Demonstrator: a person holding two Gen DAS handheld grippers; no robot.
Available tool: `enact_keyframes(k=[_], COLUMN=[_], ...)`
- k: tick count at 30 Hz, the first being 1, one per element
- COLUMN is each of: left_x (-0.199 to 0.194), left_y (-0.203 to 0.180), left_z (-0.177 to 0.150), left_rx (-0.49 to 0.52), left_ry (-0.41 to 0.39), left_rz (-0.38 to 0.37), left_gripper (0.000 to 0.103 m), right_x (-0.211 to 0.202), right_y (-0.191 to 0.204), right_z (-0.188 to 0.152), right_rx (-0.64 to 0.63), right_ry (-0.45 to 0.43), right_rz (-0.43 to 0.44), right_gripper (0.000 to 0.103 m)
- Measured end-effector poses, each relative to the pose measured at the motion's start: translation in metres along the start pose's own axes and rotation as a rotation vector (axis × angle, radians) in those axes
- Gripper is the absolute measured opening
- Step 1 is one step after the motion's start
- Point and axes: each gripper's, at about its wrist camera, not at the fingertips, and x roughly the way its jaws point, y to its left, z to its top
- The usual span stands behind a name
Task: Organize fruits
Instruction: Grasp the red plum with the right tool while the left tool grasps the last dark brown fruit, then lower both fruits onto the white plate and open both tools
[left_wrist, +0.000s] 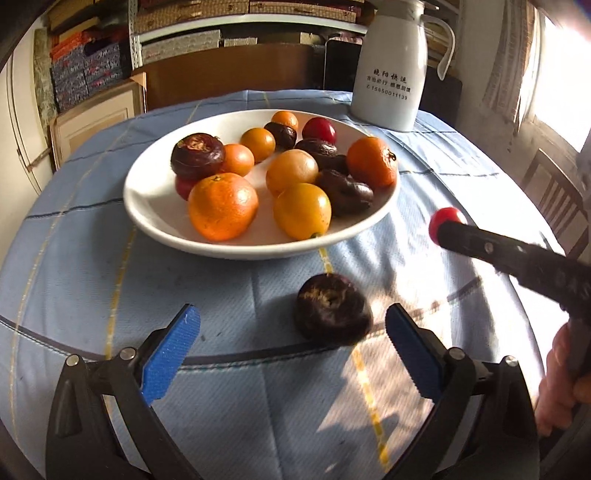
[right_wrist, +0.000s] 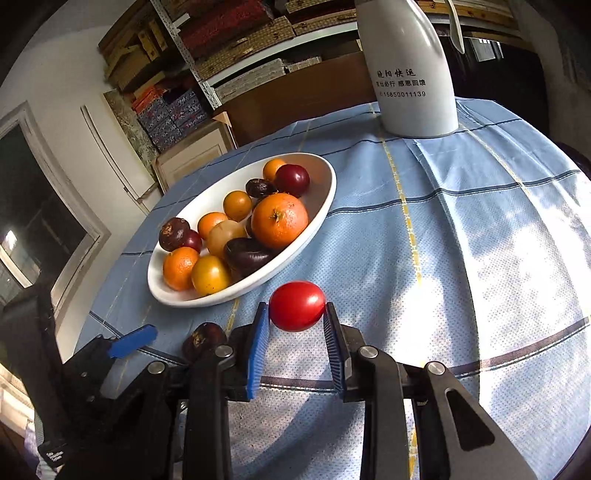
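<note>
A white plate (left_wrist: 155, 218) holds several oranges, yellow fruits, dark purple fruits and small red ones; it also shows in the right wrist view (right_wrist: 325, 199). A dark purple fruit (left_wrist: 332, 309) lies on the blue cloth in front of the plate, between the fingers of my open left gripper (left_wrist: 291, 328), close to the right finger. It also shows in the right wrist view (right_wrist: 203, 339). My right gripper (right_wrist: 295, 317) is shut on a red tomato (right_wrist: 297, 305) and holds it right of the plate; the tomato shows in the left wrist view too (left_wrist: 443, 218).
A white thermos jug (left_wrist: 395, 62) stands at the back of the round table, also seen in the right wrist view (right_wrist: 410, 70). Shelves with boxes (left_wrist: 92, 70) stand behind. A wooden chair (left_wrist: 554, 192) is at the right. The table edge curves close around.
</note>
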Motion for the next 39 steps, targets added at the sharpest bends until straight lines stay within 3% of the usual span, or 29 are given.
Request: enact_keyframes(k=[4,7,8,10,15,31,35,39], left_x=[0.013,0.011,0.01,0.009,0.008,-0.039,-0.047,-0.054], left_y=[-0.004,-0.008,-0.008,-0.008,-0.013,0.028,0.038,0.054], left_z=[0.003,0.003,0.003,0.003,0.003,-0.011,0.003,0.043], left_rx=[0.009,0.027,0.028,0.031,0.053,-0.075,-0.097,-0.088], left_ry=[0.045,0.034,0.03,0.028,0.023,-0.086,-0.108,-0.132], left_rz=[0.014,0.017,0.013,-0.025,-0.072,-0.083,-0.108,-0.081], left_gripper=[0.098,0.098,0.094,0.067,0.046,0.045,0.045,0.045], right_x=[-0.001,0.0,0.0,0.0,-0.001,-0.01,-0.022,-0.015], right_y=[-0.002,-0.004,-0.004,-0.003,-0.005,-0.015,0.002,0.027], right_z=[0.0,0.001,0.0,-0.001,-0.001,-0.004,-0.005,0.012], right_rx=[0.003,0.008,0.008,0.008,0.022,0.053,-0.019,-0.103], right_ry=[0.001,0.003,0.005,0.008,0.004,-0.032,-0.094,-0.083], right_rz=[0.002,0.005,0.005,0.006,0.01,0.041,0.068,0.1], right_gripper=[0.03,0.03,0.03,0.03,0.03,0.03,0.03,0.03])
